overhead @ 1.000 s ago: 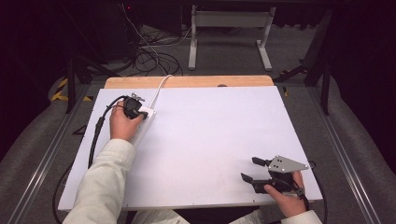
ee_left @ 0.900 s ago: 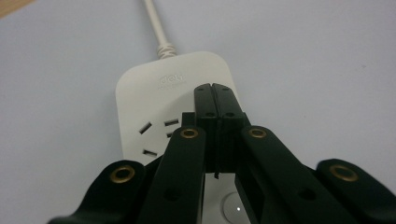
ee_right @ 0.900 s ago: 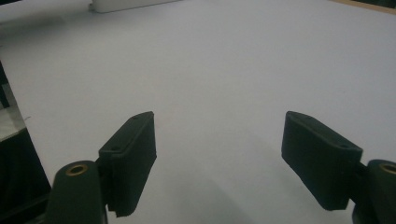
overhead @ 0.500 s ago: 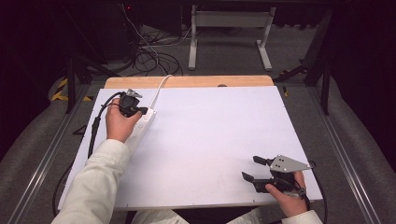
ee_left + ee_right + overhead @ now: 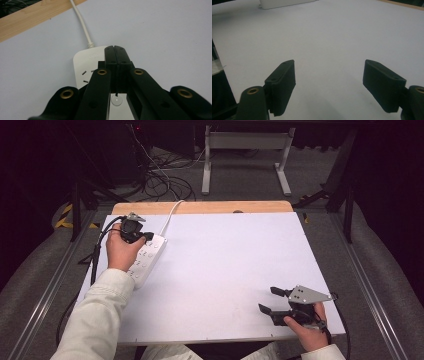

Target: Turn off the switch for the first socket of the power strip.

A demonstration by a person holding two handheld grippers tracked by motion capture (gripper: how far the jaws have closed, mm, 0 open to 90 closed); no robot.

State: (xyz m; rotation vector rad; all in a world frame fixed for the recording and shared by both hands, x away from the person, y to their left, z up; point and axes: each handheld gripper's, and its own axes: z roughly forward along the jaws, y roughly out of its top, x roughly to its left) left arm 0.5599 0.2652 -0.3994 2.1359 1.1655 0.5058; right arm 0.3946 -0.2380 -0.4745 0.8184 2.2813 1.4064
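High view: a white power strip lies at the table's far-left corner under the left gripper, the right gripper idle at the near right.

The left gripper's jaws are pressed together with nothing between them, tips over the strip's cord end; whether they touch it I cannot tell. The strip looks like rigid, light plastic with a smooth, likely slippery top, so the long edges seem the surest hold; its cord is flexible and would trail. The hand covers much of the strip, and its near end is hard to make out. The right gripper's jaws stand wide apart and empty, just above bare table.
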